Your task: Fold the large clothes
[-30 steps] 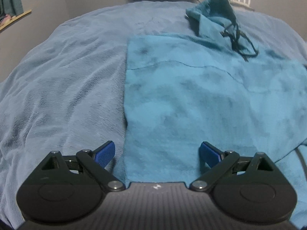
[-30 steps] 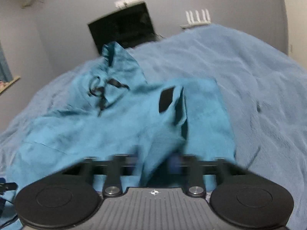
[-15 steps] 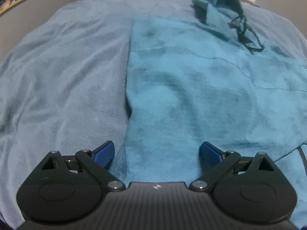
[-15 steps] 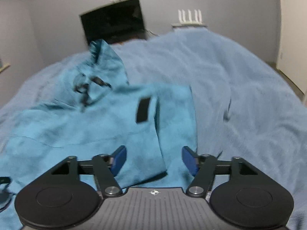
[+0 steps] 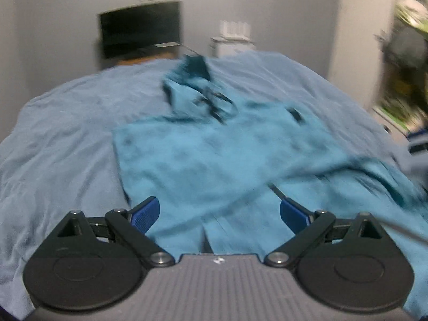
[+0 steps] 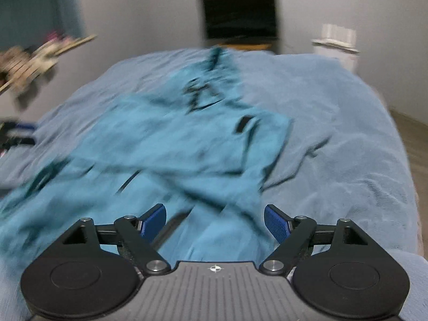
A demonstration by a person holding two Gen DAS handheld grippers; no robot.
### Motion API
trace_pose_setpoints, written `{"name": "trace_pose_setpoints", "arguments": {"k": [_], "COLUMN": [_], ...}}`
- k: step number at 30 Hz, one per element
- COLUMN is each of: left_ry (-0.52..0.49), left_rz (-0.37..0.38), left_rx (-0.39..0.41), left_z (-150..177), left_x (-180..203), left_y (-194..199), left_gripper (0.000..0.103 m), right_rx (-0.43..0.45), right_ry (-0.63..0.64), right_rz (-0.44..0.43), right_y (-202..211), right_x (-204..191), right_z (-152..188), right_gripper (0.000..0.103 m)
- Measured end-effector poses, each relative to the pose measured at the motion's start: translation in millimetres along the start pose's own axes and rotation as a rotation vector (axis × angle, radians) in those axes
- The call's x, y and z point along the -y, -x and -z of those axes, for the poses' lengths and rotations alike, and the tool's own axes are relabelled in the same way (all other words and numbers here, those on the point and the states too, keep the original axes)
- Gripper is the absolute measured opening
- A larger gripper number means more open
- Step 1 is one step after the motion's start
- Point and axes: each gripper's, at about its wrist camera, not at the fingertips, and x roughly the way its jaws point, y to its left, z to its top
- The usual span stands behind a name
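A teal hooded garment [image 5: 214, 155] [image 6: 165, 144] lies spread on the bed, its hood and dark drawstrings [image 5: 214, 101] [image 6: 198, 91] at the far end. A sleeve with a black patch [image 6: 242, 125] is folded in over the body. Above the garment's near part my left gripper [image 5: 220, 214] stands open, nothing between its blue pads. My right gripper [image 6: 214, 220] hangs over the near right part, its jaws opening and clear of the cloth. Both views are blurred by motion.
A grey-blue blanket [image 5: 67, 139] [image 6: 347, 139] covers the bed. A dark screen [image 5: 140, 32] [image 6: 240, 17] and a white device with antennas [image 5: 235, 37] [image 6: 337, 40] stand by the far wall. A shelf with clutter [image 6: 34, 58] hangs left; floor shows at the right [image 6: 417, 144].
My right gripper has let go of the sleeve and opened wide. Both grippers have pulled back and risen, so more of the garment, bed and room shows.
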Motion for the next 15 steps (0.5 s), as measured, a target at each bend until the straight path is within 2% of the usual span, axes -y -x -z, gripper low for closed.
{"name": "trace_pose_setpoints", "arguments": {"k": [4,7,11,13,15], "left_ry": [-0.032,-0.051,-0.088,-0.147,-0.211], "left_rz": [0.058,0.076,0.153,0.155,0.151], "left_rx": [-0.068,-0.138,-0.233,-0.25,-0.234], "left_z": [28.1,49.1,76.2,86.2,89.5], "left_x": [19.6,31.1,41.1,50.3,65.4], "left_y": [35.8,57.1,81.9,90.5,94.3], "left_gripper": [0.098,0.098,0.098,0.098,0.098], "right_rx": [-0.09,-0.171,-0.252,-0.275,-0.271], "right_ry": [0.131,0.279,0.425,0.492,0.54], "right_rz": [-0.137,-0.176,-0.231,-0.26,-0.266], "right_y": [29.5,38.3,39.7,44.1,44.5], "right_x": [-8.9,-24.2,-43.2,-51.2,-57.7], "right_z": [26.1,42.0,60.1,67.4,69.6], "right_gripper": [0.082,0.082,0.081,0.08,0.079]}}
